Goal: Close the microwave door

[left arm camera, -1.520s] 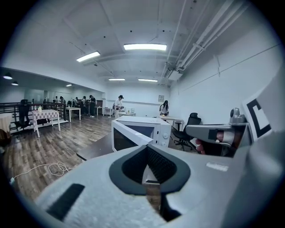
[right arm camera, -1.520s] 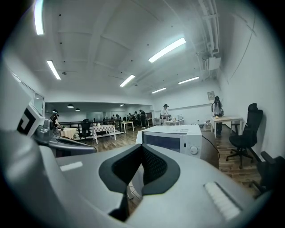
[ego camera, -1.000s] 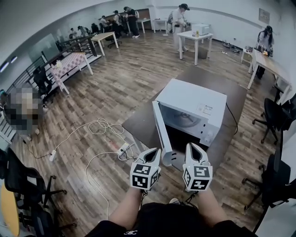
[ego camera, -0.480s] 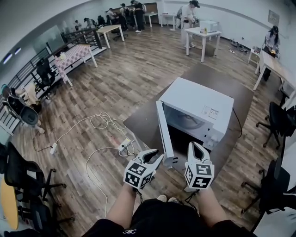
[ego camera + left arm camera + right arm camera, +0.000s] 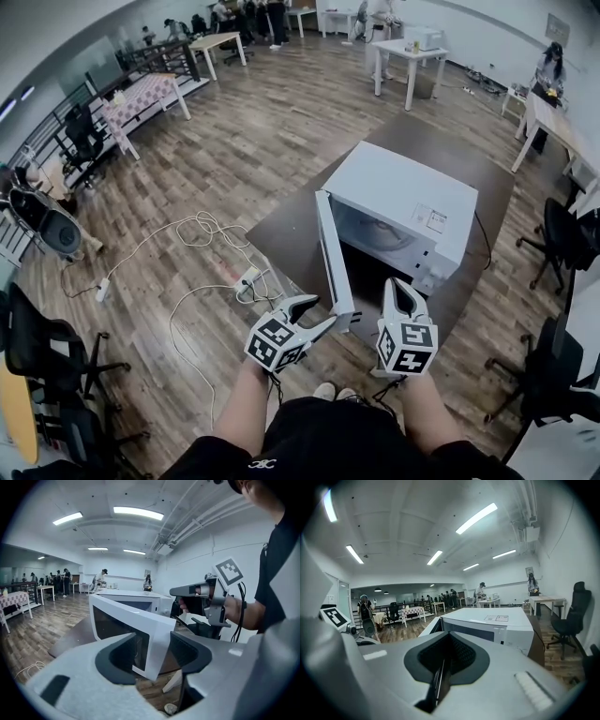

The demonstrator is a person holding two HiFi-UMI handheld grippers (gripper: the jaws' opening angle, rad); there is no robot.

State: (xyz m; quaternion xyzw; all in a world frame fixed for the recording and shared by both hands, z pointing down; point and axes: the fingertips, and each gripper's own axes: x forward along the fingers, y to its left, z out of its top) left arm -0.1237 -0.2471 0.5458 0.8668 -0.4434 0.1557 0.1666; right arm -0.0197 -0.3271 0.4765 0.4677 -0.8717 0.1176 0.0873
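Standing swung wide, the white microwave (image 5: 403,211) door (image 5: 334,253), dark-windowed, juts from the oven's front toward both grippers. One microwave, one door and two grippers are in view. The left gripper (image 5: 322,311) has just been opening. Its jaws are spread, with the door's free edge in the gap between them. The right gripper (image 5: 400,284) is pinched together and empty, the oven straight ahead of it. A wide gap separates door and cavity.

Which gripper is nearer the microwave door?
Left. The left gripper, jaws just opening, is at the microwave door's free edge, seen between them; the right gripper, shut, hangs right of it, apart.
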